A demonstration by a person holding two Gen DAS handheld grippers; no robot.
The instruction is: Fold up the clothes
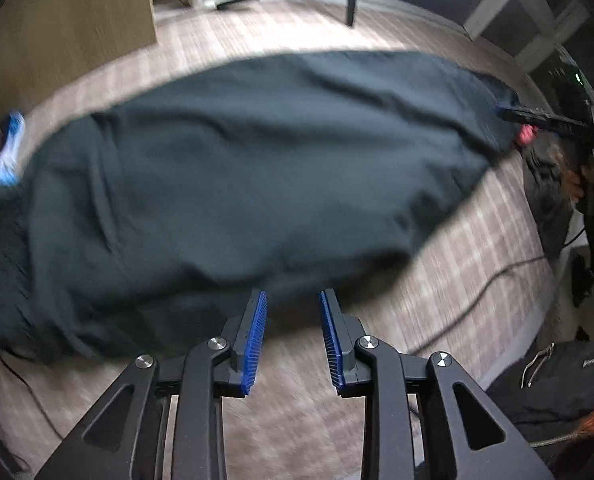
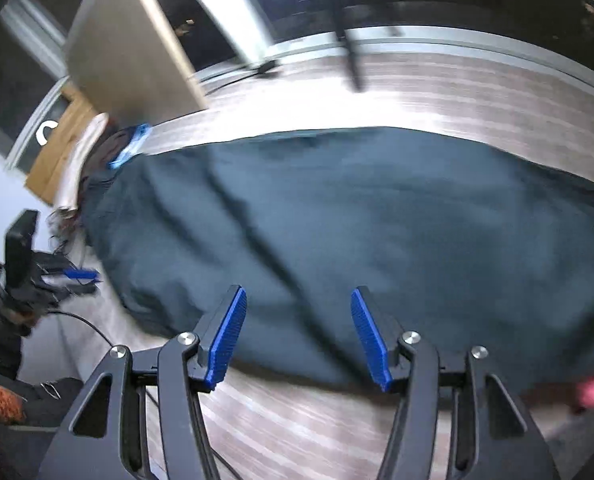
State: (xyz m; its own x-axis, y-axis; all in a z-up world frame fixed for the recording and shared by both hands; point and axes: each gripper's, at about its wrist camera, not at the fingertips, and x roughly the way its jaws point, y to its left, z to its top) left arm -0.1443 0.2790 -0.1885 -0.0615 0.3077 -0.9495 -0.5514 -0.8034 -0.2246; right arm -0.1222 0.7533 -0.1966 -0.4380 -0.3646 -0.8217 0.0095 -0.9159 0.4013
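Striped carpet (image 1: 457,264); dark garment (image 1: 237,184) spread flat, lightly wrinkled. Left gripper (image 1: 293,336), right gripper (image 2: 297,332) both parted, empty (frames blurred), near hem. Pinch edges evenly, avoid bunching.

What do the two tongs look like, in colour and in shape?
Both the left tongs and the right tongs are built of matte black linkage arms with triangular cut-outs and round silver pivot bolts. Each finger carries a flat, ribbed blue pad. A thin black cable trails behind the left tongs in the right wrist view.
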